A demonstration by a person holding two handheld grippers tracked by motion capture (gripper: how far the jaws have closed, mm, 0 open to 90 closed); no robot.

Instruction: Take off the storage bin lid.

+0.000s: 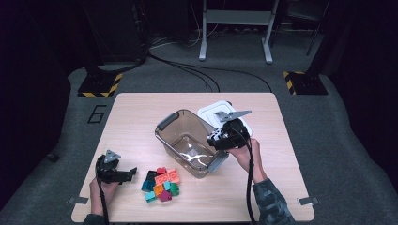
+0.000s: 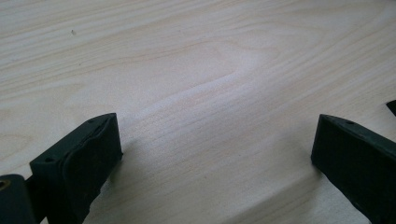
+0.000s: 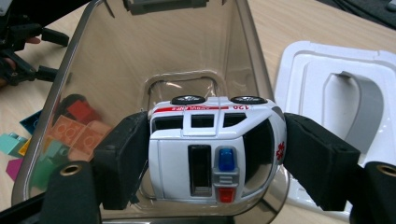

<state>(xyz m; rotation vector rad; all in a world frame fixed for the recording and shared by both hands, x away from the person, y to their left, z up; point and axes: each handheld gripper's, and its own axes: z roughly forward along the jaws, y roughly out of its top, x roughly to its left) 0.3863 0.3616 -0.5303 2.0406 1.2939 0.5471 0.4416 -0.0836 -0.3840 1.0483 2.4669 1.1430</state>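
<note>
A white toy ambulance with a red stripe and a blue roof light lies on its side between the pads of my right gripper, which is shut on it. The right gripper holds the ambulance over the right rim of the clear grey plastic bin, whose inside is bare. My left gripper rests low at the table's front left, open, its fingers wide apart over bare wood. A pile of coloured bricks lies just right of it.
The bin's white lid lies flat behind the bin, close to the right gripper, and shows as the lid beside the bin wall. Through the wall the bricks are visible. Black cables and stand feet are on the floor beyond the table.
</note>
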